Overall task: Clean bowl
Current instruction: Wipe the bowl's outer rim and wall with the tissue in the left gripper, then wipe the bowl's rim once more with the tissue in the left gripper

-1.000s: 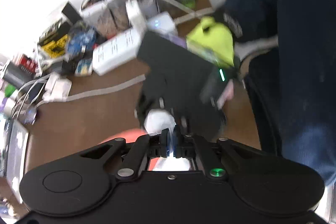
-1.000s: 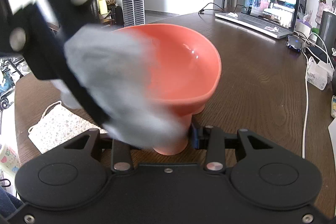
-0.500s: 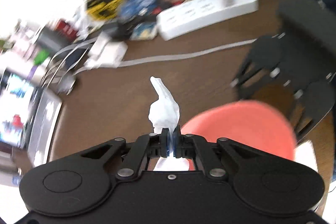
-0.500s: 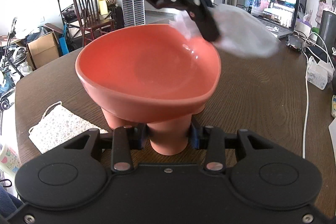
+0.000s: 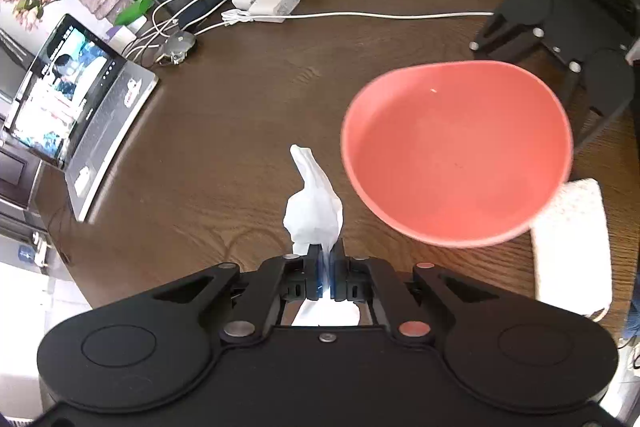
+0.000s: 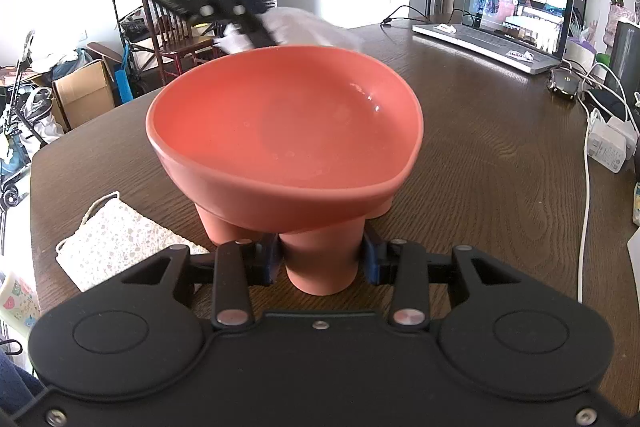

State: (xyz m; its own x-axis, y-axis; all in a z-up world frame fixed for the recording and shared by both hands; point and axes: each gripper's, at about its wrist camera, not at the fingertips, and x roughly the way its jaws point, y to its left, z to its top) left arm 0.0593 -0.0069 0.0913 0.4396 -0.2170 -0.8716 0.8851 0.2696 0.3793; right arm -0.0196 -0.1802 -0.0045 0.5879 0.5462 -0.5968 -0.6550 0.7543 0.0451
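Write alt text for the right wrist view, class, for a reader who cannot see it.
The right gripper clamps one leg of a coral bowl standing on a dark wooden table. Beyond the far rim, the left gripper holds a crumpled white tissue. A speckled cloth lies at left; an open laptop sits far right.

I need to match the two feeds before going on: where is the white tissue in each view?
Left wrist: the white tissue sits bottom centre, pinched in the left gripper, left of the bowl.
Right wrist: the tissue is upper centre, blurred, behind the bowl's far rim.
Shared landmark: the open laptop.
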